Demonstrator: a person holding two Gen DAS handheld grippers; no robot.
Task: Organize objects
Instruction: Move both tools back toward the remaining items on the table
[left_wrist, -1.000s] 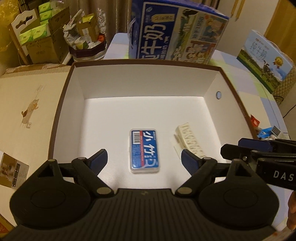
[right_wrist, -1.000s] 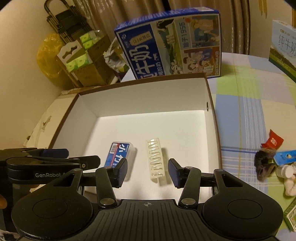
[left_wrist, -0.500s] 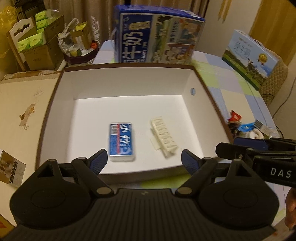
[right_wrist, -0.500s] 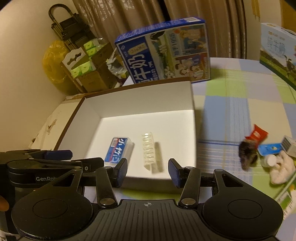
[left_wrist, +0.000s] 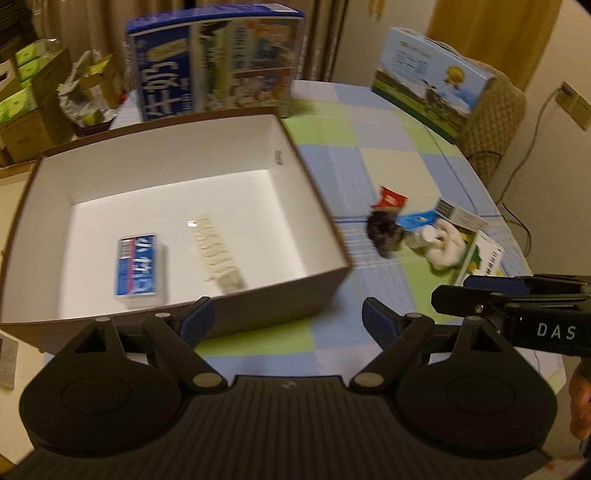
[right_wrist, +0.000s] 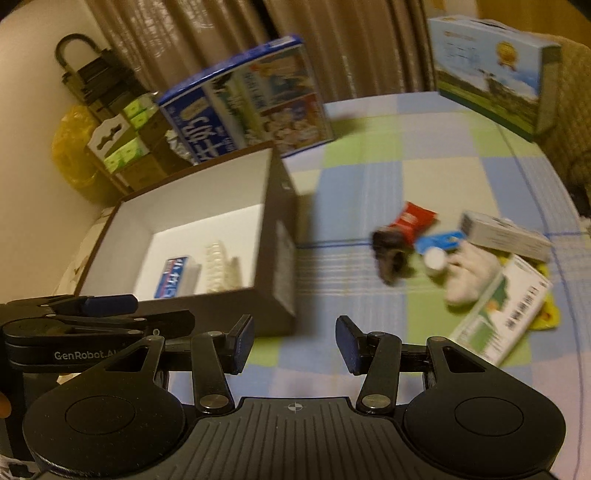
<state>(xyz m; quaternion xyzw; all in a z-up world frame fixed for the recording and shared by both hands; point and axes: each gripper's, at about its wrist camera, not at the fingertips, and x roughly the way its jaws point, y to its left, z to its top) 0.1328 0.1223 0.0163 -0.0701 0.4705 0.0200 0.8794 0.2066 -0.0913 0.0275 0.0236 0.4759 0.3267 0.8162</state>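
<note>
A brown box with a white inside (left_wrist: 325, 218) (right_wrist: 277, 236) stands on the checked tablecloth. In it lie a blue-labelled clear case (left_wrist: 138, 266) (right_wrist: 173, 277) and a pale ribbed comb-like piece (left_wrist: 218, 251) (right_wrist: 218, 266). Right of the box is a pile: a dark furry thing (left_wrist: 384, 232) (right_wrist: 388, 251), a red packet (left_wrist: 389, 197) (right_wrist: 412, 218), a blue card (right_wrist: 439, 240), a white soft item (left_wrist: 443, 247) (right_wrist: 465, 273) and small cartons (right_wrist: 502, 306). My left gripper (left_wrist: 288, 321) is open and empty at the box's near right corner. My right gripper (right_wrist: 293, 343) is open and empty over the cloth.
A large blue milk carton box (left_wrist: 218, 59) (right_wrist: 251, 96) stands behind the brown box. Another printed box (left_wrist: 432, 77) (right_wrist: 491, 70) sits at the table's far right, by a woven chair back (left_wrist: 491, 122). Cardboard boxes and bags (left_wrist: 33, 99) crowd the left.
Both grippers have drawn back out of the box and swung right toward the pile. The case and comb piece stay in the box. Both stay open; the right one now gapes wider.
</note>
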